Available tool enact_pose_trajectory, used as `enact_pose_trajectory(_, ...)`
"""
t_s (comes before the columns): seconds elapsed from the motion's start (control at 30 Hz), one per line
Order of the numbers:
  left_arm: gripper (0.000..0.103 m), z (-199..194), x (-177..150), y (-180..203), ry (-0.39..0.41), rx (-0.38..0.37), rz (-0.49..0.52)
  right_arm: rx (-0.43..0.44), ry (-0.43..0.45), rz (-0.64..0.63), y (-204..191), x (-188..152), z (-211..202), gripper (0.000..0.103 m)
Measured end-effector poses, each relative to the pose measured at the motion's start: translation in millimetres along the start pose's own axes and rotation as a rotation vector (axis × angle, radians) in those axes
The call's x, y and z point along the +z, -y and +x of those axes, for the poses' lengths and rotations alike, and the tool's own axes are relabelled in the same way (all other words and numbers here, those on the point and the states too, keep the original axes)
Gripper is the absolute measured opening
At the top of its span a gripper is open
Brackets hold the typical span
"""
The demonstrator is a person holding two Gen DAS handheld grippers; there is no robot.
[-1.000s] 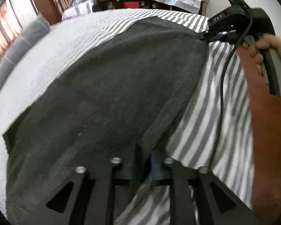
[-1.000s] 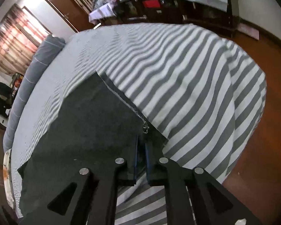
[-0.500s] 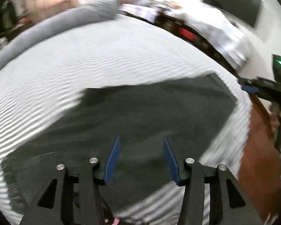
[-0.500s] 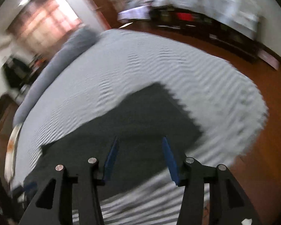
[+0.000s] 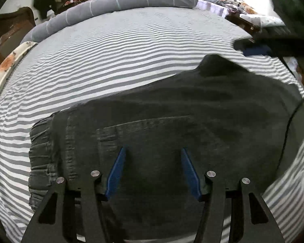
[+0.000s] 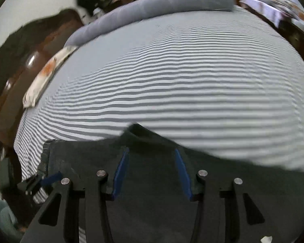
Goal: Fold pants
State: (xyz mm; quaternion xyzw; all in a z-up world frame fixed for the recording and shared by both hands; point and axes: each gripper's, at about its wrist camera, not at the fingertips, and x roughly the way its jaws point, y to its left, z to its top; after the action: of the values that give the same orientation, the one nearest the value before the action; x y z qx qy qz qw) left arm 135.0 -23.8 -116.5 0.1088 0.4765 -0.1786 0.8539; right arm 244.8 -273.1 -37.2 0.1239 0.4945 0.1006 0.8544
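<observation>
Dark grey pants (image 5: 192, 111) lie folded on the striped bed sheet (image 5: 111, 50), the elastic waistband (image 5: 40, 151) at the left. My left gripper (image 5: 153, 149) hangs over the pants near the waistband; its jaws are opening, with only cloth below them and nothing pinched. My right gripper (image 6: 151, 149) hovers above the pants' (image 6: 81, 154) far edge, where a corner is rucked up; its jaws are closing with nothing gripped between them. Each gripper shows in the other's view: the right one (image 5: 255, 51) blurred at upper right, the left one (image 6: 48, 179) at lower left.
A long grey bolster (image 5: 121, 2) lies along the far side of the bed. A floral cloth (image 5: 8, 60) sits on the left edge beside dark wooden furniture (image 6: 20, 50). Cluttered bedding (image 5: 233, 2) lies beyond the far right corner. A cable (image 5: 287, 133) crosses the pants at right.
Both grippers let go of the pants' edge and opened. Both swung and rolled, so they now look across the folded pants toward the bolster.
</observation>
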Motion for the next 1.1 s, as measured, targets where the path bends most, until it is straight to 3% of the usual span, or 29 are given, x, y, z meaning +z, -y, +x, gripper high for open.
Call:
enact_pose_trajectory(0.17, 0.059, 6, -4, -12, 0.02, -0.023, -0.008, -0.009, -0.107, -0.054, -21, 13, 53, 0.044)
enact_pose_trajectory(0.2, 0.06, 6, -5, -13, 0.027, -0.02, -0.005, -0.009, -0.132, -0.059, -21, 12, 60, 0.041)
enact_pose_trajectory(0.27, 0.061, 4, -5, -15, 0.036, -0.018, -0.01, 0.009, -0.165, -0.067, -23, 8, 67, 0.025)
enact_pose_trajectory(0.3, 0.061, 2, -5, -17, 0.041, -0.016, -0.014, 0.014, -0.162, -0.077, -24, 6, 68, 0.012)
enact_pose_trajectory(0.43, 0.061, -15, 2, -22, 0.108, -0.015, -0.025, 0.022, -0.08, -0.105, -30, 10, 55, 0.003)
enact_pose_trajectory(0.53, 0.061, -20, 5, -24, 0.128, -0.018, -0.02, 0.002, -0.056, -0.102, -30, 18, 59, 0.003)
enact_pose_trajectory(0.63, 0.061, -10, 0, -27, 0.076, -0.009, -0.031, -0.048, -0.076, -0.117, -29, 17, 80, 0.002)
enact_pose_trajectory(0.77, 0.061, 5, -9, -34, 0.031, -0.011, -0.054, -0.047, -0.051, -0.07, -20, 16, 85, 0.003)
enact_pose_trajectory(0.87, 0.064, 8, -10, -33, 0.032, 0.003, -0.038, -0.057, -0.049, -0.059, -21, 16, 82, 0.009)
enact_pose_trajectory(0.97, 0.064, 4, -8, -29, 0.025, 0.024, -0.037, -0.082, -0.011, -0.007, -21, 17, 62, 0.033)
enact_pose_trajectory(1.1, 0.064, -21, -5, -17, 0.091, 0.006, -0.024, -0.056, 0.069, 0.03, -25, -4, 21, 0.035)
